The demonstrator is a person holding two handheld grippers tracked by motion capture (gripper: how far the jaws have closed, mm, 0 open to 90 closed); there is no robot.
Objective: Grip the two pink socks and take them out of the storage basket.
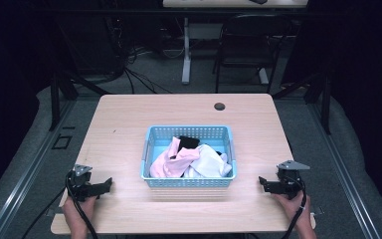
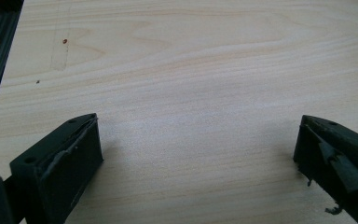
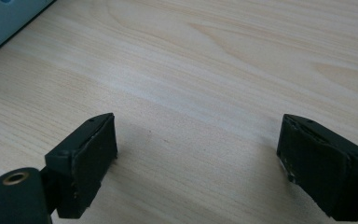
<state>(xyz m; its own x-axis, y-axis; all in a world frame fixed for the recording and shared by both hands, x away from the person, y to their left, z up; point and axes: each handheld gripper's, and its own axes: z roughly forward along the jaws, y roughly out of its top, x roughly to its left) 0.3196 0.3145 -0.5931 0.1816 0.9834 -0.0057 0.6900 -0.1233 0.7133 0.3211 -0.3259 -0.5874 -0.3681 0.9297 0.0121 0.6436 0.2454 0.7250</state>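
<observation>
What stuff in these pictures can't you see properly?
- High view: the clothes in the blue basket are a heap of pink, white and black; too small and bunched to tell what each piece is, and the wall hides the bottom.
- Right gripper view: the basket is cut off by the top left corner.
- High view: the chair beyond the table sits in dark shadow.

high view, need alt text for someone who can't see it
A light blue perforated basket of pink, white and black clothes sits mid-table. The left gripper and right gripper rest near the front edge, either side of it, jaws open and empty.
</observation>
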